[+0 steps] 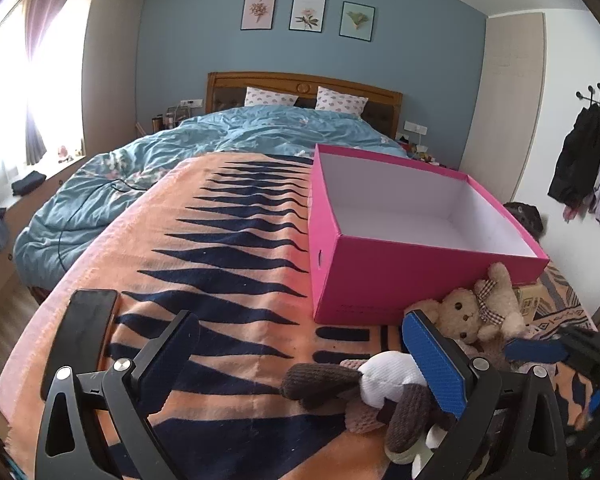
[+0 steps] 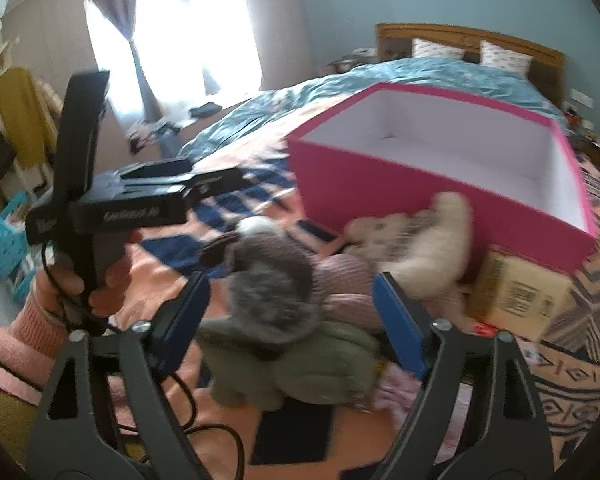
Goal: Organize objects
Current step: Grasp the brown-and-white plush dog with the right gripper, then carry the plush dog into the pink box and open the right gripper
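Right gripper fills the bottom of its own view, jaws spread on either side of the toy pile, with the grey fluffy toy and the green one sitting between the blue pads. I can't see either pad pressing yet, so call it released, nothing grasped. Everything is smeared with blur there, so exact contact is hard to judge.

Left gripper, low in its view, also stands wide and empty; its right blue pad is right against the white and brown plush, its left finger out over bare blanket. Bear leans on the near wall of the pink box, at right centre. Box is empty, open top, on the bed.

Now the worries. Toys are heaped and tangled, so a squeeze here may catch two at once, or only a tuft of fur, and the toy could slip out on the way up to the box. Both grippers crowd the same pile at lower right; the right one's blue tip is already just beside the left one, and they could knock together. Bear and cardboard carton press against the box wall, so a careless lift could shove the box. Phone, lower left, lies near the bed edge; a tug on the blanket could send it off.
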Tool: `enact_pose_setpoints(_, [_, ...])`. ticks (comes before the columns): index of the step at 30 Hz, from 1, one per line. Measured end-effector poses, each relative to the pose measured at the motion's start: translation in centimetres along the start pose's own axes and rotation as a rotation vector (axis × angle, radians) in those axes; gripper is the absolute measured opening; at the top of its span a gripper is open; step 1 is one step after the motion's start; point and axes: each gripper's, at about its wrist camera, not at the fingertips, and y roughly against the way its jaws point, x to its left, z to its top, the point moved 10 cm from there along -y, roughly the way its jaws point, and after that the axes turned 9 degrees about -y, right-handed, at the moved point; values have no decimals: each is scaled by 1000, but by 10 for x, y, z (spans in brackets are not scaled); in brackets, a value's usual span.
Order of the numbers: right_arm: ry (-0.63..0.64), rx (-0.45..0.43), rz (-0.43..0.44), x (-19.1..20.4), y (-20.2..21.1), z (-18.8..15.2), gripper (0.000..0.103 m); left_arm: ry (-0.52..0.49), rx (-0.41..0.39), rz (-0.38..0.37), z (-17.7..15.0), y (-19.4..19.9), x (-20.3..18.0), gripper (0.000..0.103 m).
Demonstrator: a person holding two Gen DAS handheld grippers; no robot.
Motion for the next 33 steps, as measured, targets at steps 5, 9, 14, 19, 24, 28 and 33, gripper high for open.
enact_pose_setpoints(5, [-23,74,17,2,-25,-5,57,-20,12,2,-7,1,3,103])
enact_pose_setpoints(9, [-66,90,44,-4,-28,-4,56,-35,14,-38,-11,2,2,103])
enact_pose_setpoints(14, [-94,27,68,-10,-9,15,54,-77,11,-210,-13,6,-21,103])
enact_pose_setpoints(19, [-132,-28,80,-19,7,38,53,-139,17,-356,-14,9,-50,103])
enact_pose_setpoints(24, [-175,-65,139,-24,24,60,53,-219,11,-407,-2,5,-77,95])
enact_pose_setpoints(28, [-176,-89,172,-23,40,73,53,-259,0,-402,21,-2,-85,80])
enact_pose_setpoints(33, [-176,-111,212,-23,52,92,53,-301,-64,-431,60,-2,-95,73])
